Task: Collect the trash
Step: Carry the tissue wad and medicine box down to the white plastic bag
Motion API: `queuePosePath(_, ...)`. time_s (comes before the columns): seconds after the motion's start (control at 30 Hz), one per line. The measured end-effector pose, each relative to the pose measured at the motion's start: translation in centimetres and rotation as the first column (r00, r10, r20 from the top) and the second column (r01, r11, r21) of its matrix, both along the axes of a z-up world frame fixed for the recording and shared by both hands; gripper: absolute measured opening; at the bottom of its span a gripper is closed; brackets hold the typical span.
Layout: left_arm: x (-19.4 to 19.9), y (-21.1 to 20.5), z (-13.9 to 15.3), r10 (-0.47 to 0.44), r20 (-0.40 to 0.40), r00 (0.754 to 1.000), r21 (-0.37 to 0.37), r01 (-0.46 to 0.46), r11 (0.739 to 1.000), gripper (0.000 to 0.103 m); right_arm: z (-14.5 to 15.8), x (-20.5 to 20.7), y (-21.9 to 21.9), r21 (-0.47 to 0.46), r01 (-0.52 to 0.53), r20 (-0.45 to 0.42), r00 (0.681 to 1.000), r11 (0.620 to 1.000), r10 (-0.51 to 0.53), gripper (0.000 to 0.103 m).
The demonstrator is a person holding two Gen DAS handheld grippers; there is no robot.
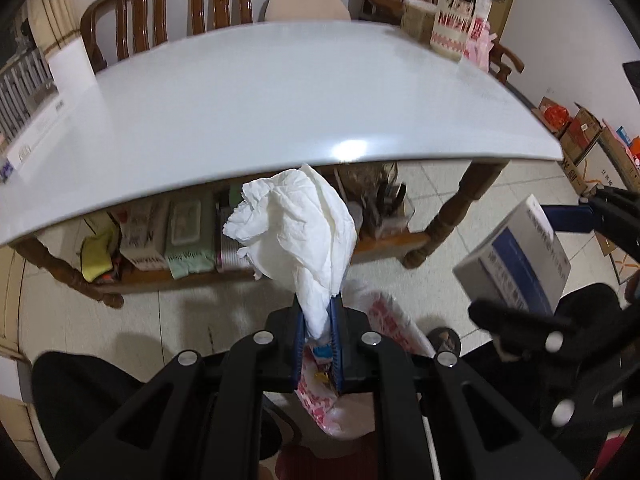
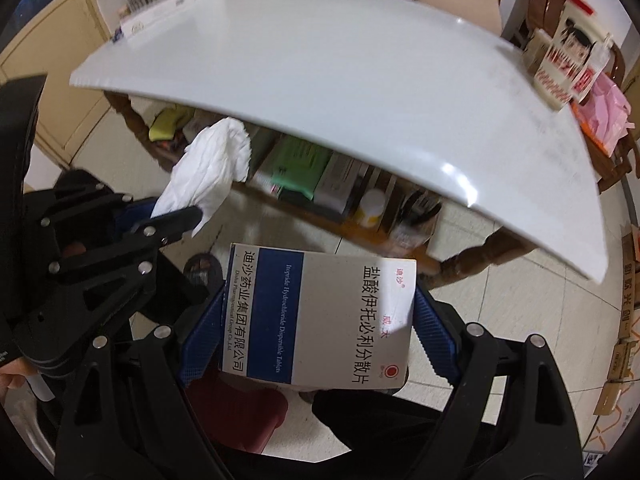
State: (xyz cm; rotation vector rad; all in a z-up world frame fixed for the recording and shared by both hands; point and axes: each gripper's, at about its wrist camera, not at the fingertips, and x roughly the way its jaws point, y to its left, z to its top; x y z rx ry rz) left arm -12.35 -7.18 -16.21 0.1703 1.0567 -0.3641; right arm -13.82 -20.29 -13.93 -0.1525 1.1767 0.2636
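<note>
- Here, the white surface (image 1: 260,112) fills the upper half of both wrist views, bare across its middle, with a wooden bench (image 1: 168,12) and a beige chair back (image 1: 306,0) behind it.
- At its far right corner stands a cream carton with a cartoon girl printed on it (image 1: 460,12), and a pink plastic bag (image 2: 608,116) lies just beside that.
- Below the surface a low wooden shelf (image 1: 384,244) carries packets, among them a green wipes pack (image 1: 188,236) and a yellow cloth (image 1: 98,254).
- On the tiled floor (image 1: 460,196), beneath the left gripper, sits a white plastic bag with red print (image 1: 390,320), its mouth open upward.
- The right gripper (image 2: 316,320) has its jaws set wide and pressed on both sides of a grey-and-blue medicine box (image 2: 320,316), which is held off the surface, above the floor.
- The left gripper (image 1: 318,332) has its jaws nearly together, pinching the lower end of a crumpled white tissue (image 1: 296,224); the tissue sticks up past the surface's near edge and hangs over the printed bag.
- The two grippers are near each other, both tilted downward.
</note>
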Motion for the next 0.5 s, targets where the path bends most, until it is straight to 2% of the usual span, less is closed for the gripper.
queuePosePath(0.27, 0.3, 0.2, -5.0, 0.021, -0.111, 0.994, 0.034, -0.017, 0.999, 0.012, -5.2, 0.1, 0.4, -0.005, 0.024, -0.08, 0.996, 1.0, -0.024, 0.083)
queuePosePath(0.5, 1.1, 0.2, -10.3, 0.037, -0.253, 0.967, 0.052, -0.024, 0.998, 0.012, -10.3, 0.5, 0.4, -0.019, 0.033, -0.179, 0.983, 0.999, -0.036, 0.083)
